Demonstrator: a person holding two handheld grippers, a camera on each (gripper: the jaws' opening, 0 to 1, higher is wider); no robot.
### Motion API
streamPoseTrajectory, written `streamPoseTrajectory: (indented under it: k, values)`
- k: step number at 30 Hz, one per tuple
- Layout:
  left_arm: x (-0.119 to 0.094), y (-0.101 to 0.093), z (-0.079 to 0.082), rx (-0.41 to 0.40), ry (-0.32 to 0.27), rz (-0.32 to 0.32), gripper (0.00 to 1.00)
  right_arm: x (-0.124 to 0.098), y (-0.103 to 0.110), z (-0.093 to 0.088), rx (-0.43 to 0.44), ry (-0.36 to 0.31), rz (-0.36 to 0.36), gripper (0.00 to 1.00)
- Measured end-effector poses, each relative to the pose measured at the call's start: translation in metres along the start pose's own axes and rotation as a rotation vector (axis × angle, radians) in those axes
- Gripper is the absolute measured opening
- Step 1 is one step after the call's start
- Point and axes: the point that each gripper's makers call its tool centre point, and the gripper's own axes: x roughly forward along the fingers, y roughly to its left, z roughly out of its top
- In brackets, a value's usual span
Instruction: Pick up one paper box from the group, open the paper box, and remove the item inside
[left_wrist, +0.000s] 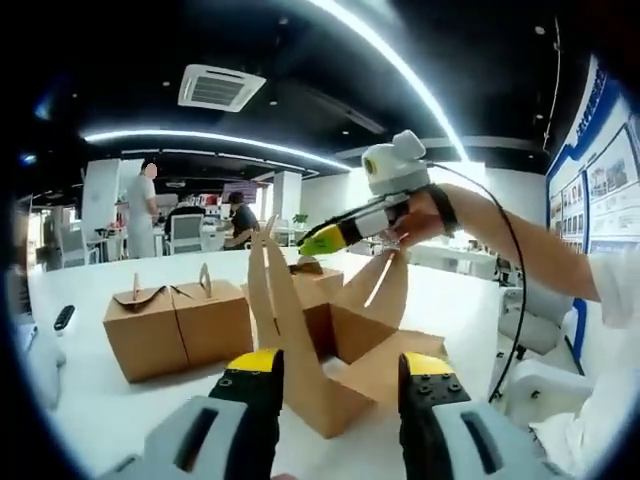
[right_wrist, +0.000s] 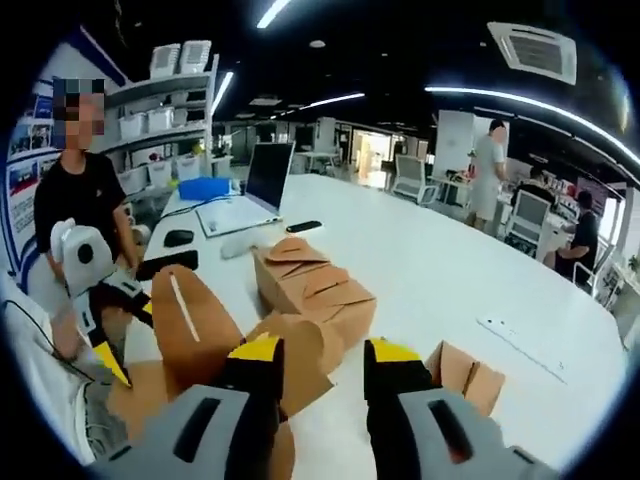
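In the left gripper view my left gripper (left_wrist: 338, 378) has its yellow-tipped fingers (left_wrist: 252, 372) spread apart on either side of the opened paper box (left_wrist: 335, 375), which sits on the white table (left_wrist: 90, 400) with its tall flaps standing up between them; I cannot tell whether either finger touches the cardboard. Beyond it, the right gripper (left_wrist: 318, 241) comes in from the right, held in a hand (left_wrist: 420, 215), its tip above the far flap; whether those fingers pinch anything I cannot tell. Two closed boxes (left_wrist: 178, 330) stand side by side to the left, another box (left_wrist: 315, 290) behind the open one. In the right gripper view my right gripper (right_wrist: 322, 372) shows its fingers (right_wrist: 254, 368) apart, the open box's flap (right_wrist: 195, 325) rising at left and its brown body just ahead of the left finger. The left gripper (right_wrist: 105, 350) sits at the far left. A row of closed boxes (right_wrist: 310, 285) lies further along the table, one more (right_wrist: 468, 375) at right, with a laptop (right_wrist: 255, 190) beyond.
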Motion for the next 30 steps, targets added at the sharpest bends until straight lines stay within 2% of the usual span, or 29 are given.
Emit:
streamPoseTrajectory:
  k: [7, 13, 16, 24, 30]
  values:
    - [-0.009, 0.011, 0.018, 0.0, -0.029, 0.016, 0.47, -0.036, 0.008, 0.011, -0.013, -0.09, -0.021, 0.33]
    - [-0.018, 0.021, 0.034, 0.016, -0.046, 0.037, 0.47, -0.061, 0.022, 0.005, -0.011, -0.14, -0.023, 0.33]
    - [-0.022, 0.022, 0.041, 0.023, -0.055, 0.04, 0.47, -0.069, 0.022, 0.003, -0.011, -0.153, -0.029, 0.33]
    - [-0.028, 0.019, 0.044, 0.049, -0.059, 0.038, 0.46, -0.087, 0.036, -0.01, -0.003, -0.175, -0.024, 0.33]
    - [-0.037, 0.027, 0.039, 0.028, -0.054, 0.036, 0.45, -0.096, 0.045, -0.023, 0.014, -0.17, -0.02, 0.33]
